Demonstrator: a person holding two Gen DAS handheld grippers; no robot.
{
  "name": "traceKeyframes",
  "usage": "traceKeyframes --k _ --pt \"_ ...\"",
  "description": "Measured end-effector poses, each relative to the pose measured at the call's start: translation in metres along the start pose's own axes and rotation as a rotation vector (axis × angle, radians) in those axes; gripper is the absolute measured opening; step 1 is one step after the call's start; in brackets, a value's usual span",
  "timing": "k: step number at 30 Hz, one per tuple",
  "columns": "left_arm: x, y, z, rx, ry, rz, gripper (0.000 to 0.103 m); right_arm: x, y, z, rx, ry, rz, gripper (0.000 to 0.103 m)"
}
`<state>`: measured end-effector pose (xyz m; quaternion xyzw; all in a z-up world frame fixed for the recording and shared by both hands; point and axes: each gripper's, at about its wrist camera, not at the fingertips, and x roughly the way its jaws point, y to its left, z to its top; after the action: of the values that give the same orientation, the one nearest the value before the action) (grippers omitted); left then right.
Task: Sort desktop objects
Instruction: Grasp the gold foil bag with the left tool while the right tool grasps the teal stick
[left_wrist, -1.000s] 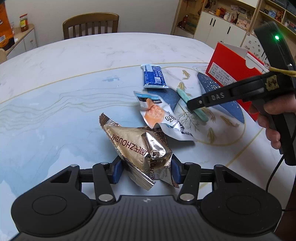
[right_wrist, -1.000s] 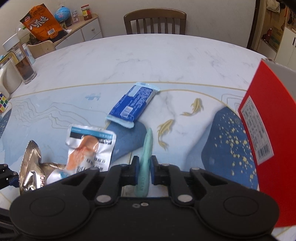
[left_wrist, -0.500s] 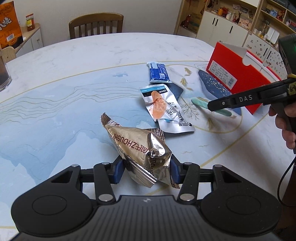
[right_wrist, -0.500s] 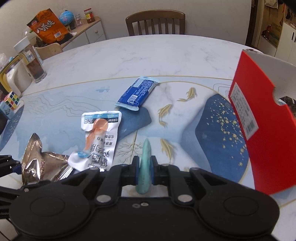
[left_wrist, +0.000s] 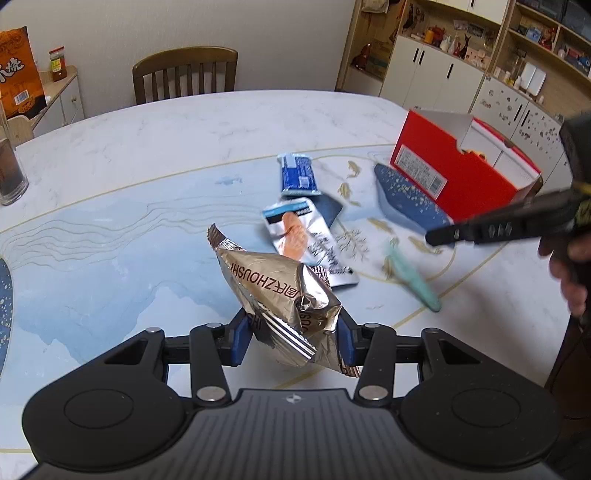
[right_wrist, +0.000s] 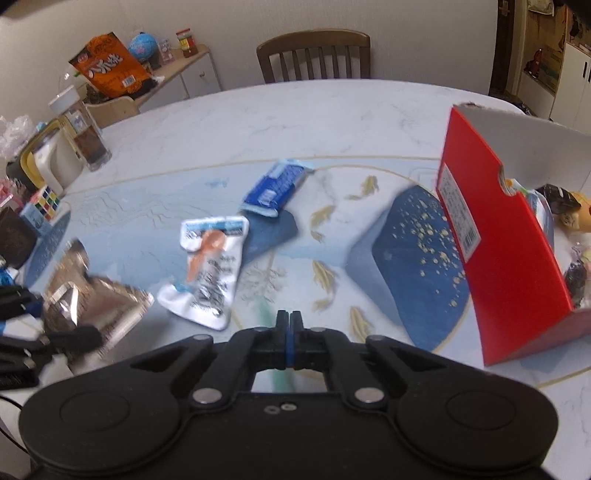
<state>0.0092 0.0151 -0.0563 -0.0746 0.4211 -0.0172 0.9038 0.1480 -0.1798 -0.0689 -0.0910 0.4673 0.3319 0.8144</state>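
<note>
My left gripper (left_wrist: 291, 332) holds a crumpled bronze foil snack bag (left_wrist: 273, 284) above the table, and its jaws are closing on it. My right gripper (right_wrist: 290, 321) is shut, pads together with nothing between them. In the left wrist view its black tip (left_wrist: 436, 238) hangs above a blurred teal stick (left_wrist: 410, 277), which is apart from it, low over the table. A white sachet with an orange picture (left_wrist: 306, 236) and a blue packet (left_wrist: 297, 173) lie flat mid-table. An open red box (right_wrist: 498, 240) stands at the right with several small items inside.
A person's hand (left_wrist: 569, 266) grips the right tool. At the table's left edge stand a glass jar (right_wrist: 86, 144), a Rubik's cube (right_wrist: 46, 199) and a white appliance. A wooden chair (left_wrist: 184, 74) sits behind the table, cabinets beyond.
The teal stick has come out of the right gripper's jaws, which then closed fully. Both grippers have risen, and the left one still carries the foil bag.
</note>
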Motion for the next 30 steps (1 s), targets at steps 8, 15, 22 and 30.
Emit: traceKeyframes --k 8,15,22,30 --pt "0.002 -0.005 0.001 -0.017 0.002 -0.019 0.045 0.002 0.008 -0.013 -0.057 0.033 0.042 0.04" --pt "0.005 -0.001 -0.002 -0.03 0.007 -0.022 0.045 0.012 0.038 -0.038 -0.163 0.098 0.064 0.046" --pt "0.006 0.002 -0.006 -0.035 0.017 -0.028 0.045 0.026 0.052 -0.046 -0.2 0.128 0.037 0.037" --pt "0.006 0.004 -0.007 -0.04 0.018 -0.036 0.045 0.028 0.057 -0.045 -0.242 0.117 -0.005 0.012"
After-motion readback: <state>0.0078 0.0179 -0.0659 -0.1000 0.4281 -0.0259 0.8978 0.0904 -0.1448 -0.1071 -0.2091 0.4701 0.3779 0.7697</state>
